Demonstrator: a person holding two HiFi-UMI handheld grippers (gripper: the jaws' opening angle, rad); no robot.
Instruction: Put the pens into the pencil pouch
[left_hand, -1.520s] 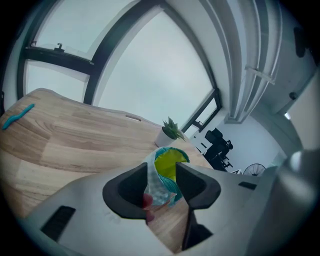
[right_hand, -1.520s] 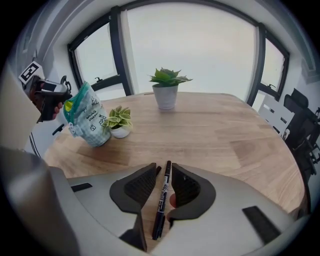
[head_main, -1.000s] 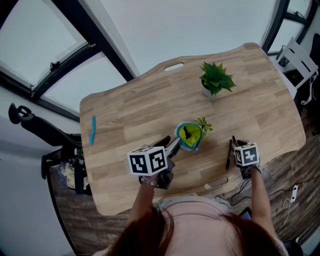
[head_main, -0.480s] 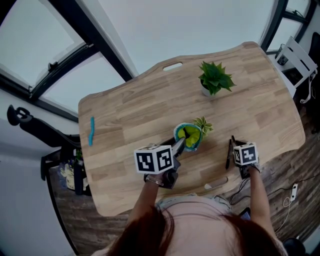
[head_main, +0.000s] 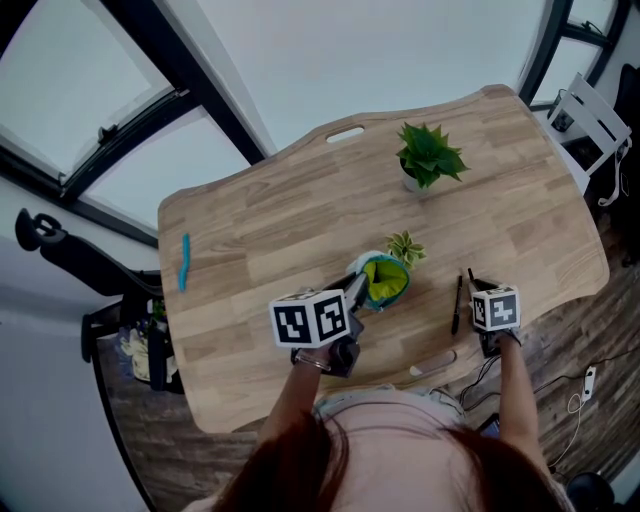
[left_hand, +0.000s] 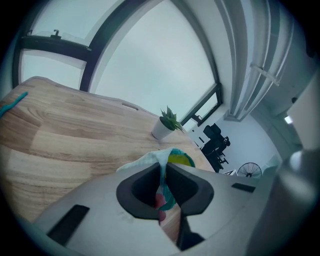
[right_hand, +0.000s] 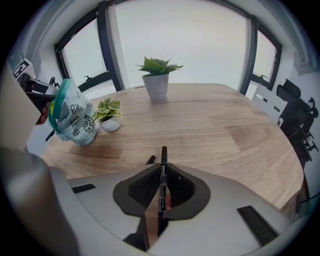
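Between the jaws of the left gripper (left_hand: 164, 170), just closed, the rim of the teal-checked fabric pencil pouch (head_main: 384, 281) is pinched and held open at mid-table. The jaws of the right gripper (right_hand: 162, 168), likewise just closed, clamp a slim black pen (right_hand: 163, 155). No pen is seen inside yet. A second black pen (head_main: 457, 303) and a blue pen (head_main: 184, 260) remain on the pale wooden table (head_main: 260, 225), bordered by large windows (head_main: 90, 110).

Right gripper (right_hand: 161, 171) is covering the lower end of my pen (right_hand: 163, 154); a dark object (right_hand: 150, 160) beside it is showing only its tip. Left gripper (left_hand: 164, 167) is masking most of the pouch (left_hand: 180, 159).
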